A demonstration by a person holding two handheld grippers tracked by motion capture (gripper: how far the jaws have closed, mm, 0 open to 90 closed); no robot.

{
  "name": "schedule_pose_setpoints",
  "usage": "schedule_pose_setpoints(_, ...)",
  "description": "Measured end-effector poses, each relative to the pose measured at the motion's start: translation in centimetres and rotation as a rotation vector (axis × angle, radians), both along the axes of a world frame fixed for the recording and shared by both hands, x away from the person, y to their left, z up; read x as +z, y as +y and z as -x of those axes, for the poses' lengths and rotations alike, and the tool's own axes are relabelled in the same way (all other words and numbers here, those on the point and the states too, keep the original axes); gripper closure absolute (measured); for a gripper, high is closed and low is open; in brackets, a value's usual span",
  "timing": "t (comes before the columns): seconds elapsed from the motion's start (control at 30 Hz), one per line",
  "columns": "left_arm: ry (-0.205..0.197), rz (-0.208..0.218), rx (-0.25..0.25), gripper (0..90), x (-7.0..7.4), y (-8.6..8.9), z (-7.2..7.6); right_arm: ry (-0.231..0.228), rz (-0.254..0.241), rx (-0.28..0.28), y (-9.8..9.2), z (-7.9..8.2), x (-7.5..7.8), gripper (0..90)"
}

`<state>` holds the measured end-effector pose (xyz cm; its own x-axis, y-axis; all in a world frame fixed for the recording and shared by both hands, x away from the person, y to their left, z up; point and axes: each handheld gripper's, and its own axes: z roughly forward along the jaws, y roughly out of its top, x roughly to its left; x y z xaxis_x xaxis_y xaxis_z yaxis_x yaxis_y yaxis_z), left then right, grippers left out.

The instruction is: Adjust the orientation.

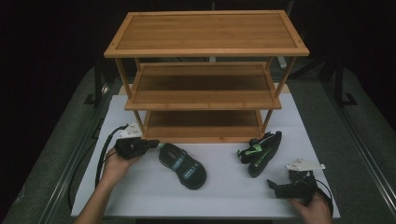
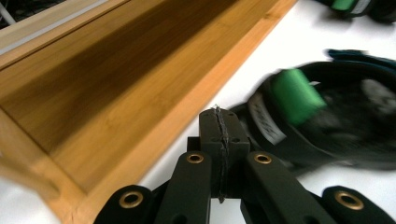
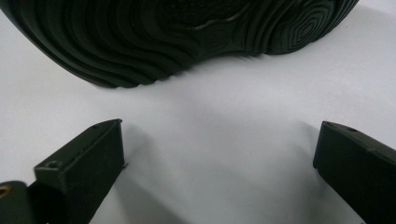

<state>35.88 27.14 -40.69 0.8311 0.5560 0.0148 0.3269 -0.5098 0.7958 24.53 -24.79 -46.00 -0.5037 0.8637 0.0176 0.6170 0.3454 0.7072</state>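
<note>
In the high view the left gripper (image 1: 152, 143) sits at the lower left, and its tip is right at the heel of the left shoe (image 1: 183, 166), which lies flat on the white table (image 1: 224, 196) near the middle. In the left gripper view its two jaws are pressed tight together with nothing between them, and the shoe (image 2: 327, 116) is just past them on the right. The right gripper (image 1: 273, 185) rests at the lower right, close to the table's front edge. Its jaws stand wide apart and hold nothing. The right shoe (image 1: 261, 154) lies on its side just above it, sole toward the gripper. The wooden shelf rack (image 1: 205, 49) fills the upper middle, and its bottom board is bare. White table shows between the two shoes. The room around is dark.
</note>
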Motion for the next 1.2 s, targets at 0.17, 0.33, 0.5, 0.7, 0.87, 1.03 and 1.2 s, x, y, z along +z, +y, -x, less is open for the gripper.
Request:
schedule_pose_setpoints(0.17,0.017,-0.002,-0.033,90.0,-1.2,-1.7,-1.7,0.001,-0.001,-0.001,0.0,0.0,0.0,1.3)
schedule_pose_setpoints(0.33,0.035,-0.013,-0.051,90.0,-2.2,-2.6,-2.4,0.000,-0.001,-0.001,0.0,0.0,0.0,1.3)
schedule_pose_setpoints(0.5,0.046,-0.008,-0.048,90.0,-2.3,-2.4,-2.5,0.000,-0.001,0.000,0.0,0.0,0.0,1.3)
schedule_pose_setpoints(0.7,0.056,-0.019,-0.045,90.0,-2.3,-2.1,-2.3,0.000,0.000,-0.001,0.0,0.0,0.0,1.3)
schedule_pose_setpoints(0.87,0.048,-0.034,-0.054,90.0,-2.2,-1.6,-1.8,-0.001,-0.001,-0.001,0.0,0.0,0.0,1.3)
schedule_pose_setpoints(1.03,0.053,-0.040,-0.056,90.0,-2.1,-1.1,-1.2,-0.001,-0.001,-0.001,0.0,0.0,0.0,1.3)
schedule_pose_setpoints(1.2,0.055,-0.041,-0.052,90.0,-2.1,-0.5,-0.2,-0.001,-0.001,-0.001,0.0,0.0,0.0,1.3)
